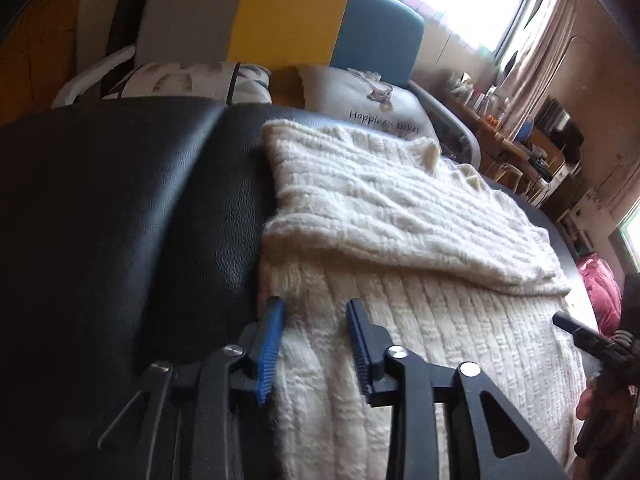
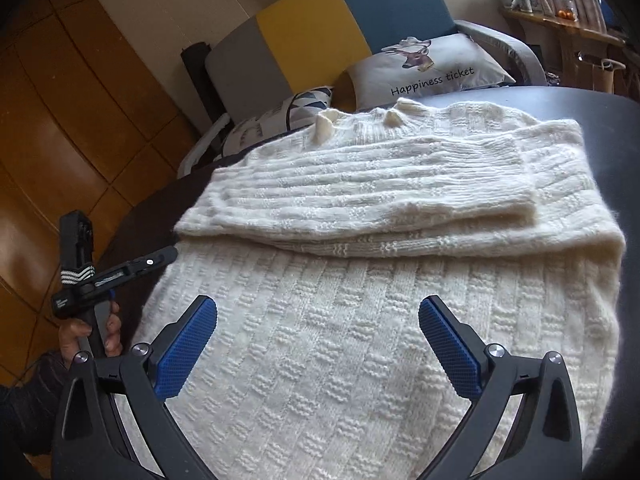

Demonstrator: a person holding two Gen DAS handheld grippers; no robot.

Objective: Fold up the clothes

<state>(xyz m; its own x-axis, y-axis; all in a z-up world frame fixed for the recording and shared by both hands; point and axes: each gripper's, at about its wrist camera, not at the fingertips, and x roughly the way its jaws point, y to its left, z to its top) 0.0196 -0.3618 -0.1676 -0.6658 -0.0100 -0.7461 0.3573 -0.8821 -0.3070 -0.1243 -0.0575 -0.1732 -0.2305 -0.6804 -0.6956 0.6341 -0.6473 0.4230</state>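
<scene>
A cream knitted sweater (image 2: 360,280) lies flat on a black leather surface (image 1: 120,208), with its sleeves folded across the chest as a thick band (image 2: 360,188). It also shows in the left wrist view (image 1: 400,208). My left gripper (image 1: 314,308) is open, low over the sweater's left edge near the hem, with one blue pad at the edge and one over the knit. It also shows in the right wrist view (image 2: 132,264). My right gripper (image 2: 318,312) is wide open and empty above the lower body of the sweater.
Beyond the surface is a chair with grey, yellow and blue back panels (image 2: 320,12) and a "Happiness ticket" pillow (image 2: 428,68). A cluttered wooden shelf (image 1: 520,136) stands at the right under a bright window. Wooden floor (image 2: 60,120) lies to the left.
</scene>
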